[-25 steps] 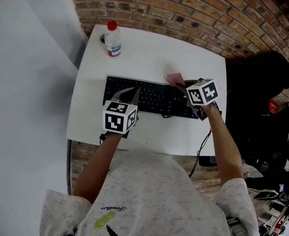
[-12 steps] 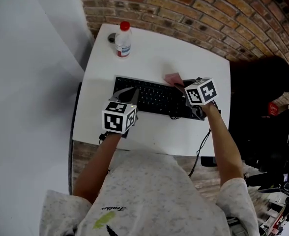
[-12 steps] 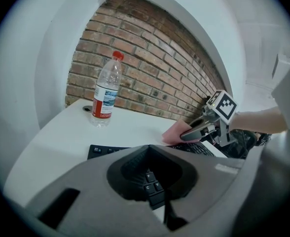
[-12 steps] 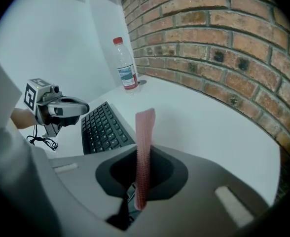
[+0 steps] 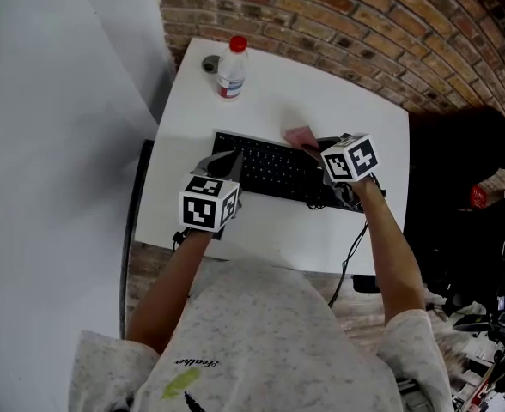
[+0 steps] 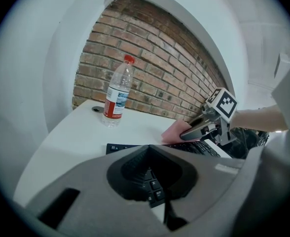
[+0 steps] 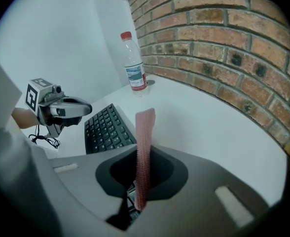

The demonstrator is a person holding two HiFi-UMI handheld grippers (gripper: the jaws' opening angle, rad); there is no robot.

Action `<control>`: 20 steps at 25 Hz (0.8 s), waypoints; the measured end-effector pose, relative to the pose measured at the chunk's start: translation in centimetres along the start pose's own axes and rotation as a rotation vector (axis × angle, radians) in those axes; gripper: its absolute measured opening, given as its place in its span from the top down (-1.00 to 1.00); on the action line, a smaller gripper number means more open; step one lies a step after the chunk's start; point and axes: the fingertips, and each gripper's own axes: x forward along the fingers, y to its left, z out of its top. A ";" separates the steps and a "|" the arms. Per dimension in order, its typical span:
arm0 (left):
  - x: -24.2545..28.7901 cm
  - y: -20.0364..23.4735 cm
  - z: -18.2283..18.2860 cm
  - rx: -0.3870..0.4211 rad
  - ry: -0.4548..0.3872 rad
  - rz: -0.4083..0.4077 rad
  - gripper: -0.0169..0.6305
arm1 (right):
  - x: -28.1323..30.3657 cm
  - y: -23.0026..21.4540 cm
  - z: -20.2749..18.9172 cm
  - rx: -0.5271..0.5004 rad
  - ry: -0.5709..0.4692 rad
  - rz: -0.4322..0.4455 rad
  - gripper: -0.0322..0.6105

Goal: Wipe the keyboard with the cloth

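A black keyboard (image 5: 274,172) lies across the middle of the white table (image 5: 321,93). My right gripper (image 5: 315,150) is shut on a pink cloth (image 5: 299,135) over the keyboard's right half, near its far edge. In the right gripper view the cloth (image 7: 145,132) stands up from between the jaws of the right gripper (image 7: 142,157), with the keyboard (image 7: 105,127) to its left. My left gripper (image 5: 228,161) hovers over the keyboard's left end, shut with nothing in it. In the left gripper view, keys show through the hollow of the left gripper (image 6: 150,154).
A clear water bottle (image 5: 231,69) with a red cap stands at the table's far left corner beside a round grommet (image 5: 209,62). A brick wall (image 5: 338,15) runs behind the table. A dark bulky object (image 5: 459,144) sits to the right. A cable (image 5: 352,247) hangs off the front edge.
The table and keyboard have slid right in the head view. Both grippers now sit slightly further left along the keyboard. The cloth stays held.
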 end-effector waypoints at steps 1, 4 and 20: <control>-0.2 0.3 0.0 -0.003 0.000 0.005 0.97 | 0.2 0.2 0.2 -0.001 0.000 0.002 0.82; -0.8 1.3 -0.1 -0.010 -0.004 0.017 0.97 | 0.8 0.9 0.7 0.001 0.001 0.010 0.82; -3.9 5.5 -1.2 -0.053 -0.015 0.058 0.97 | 4.3 5.1 4.2 -0.045 0.003 0.057 0.82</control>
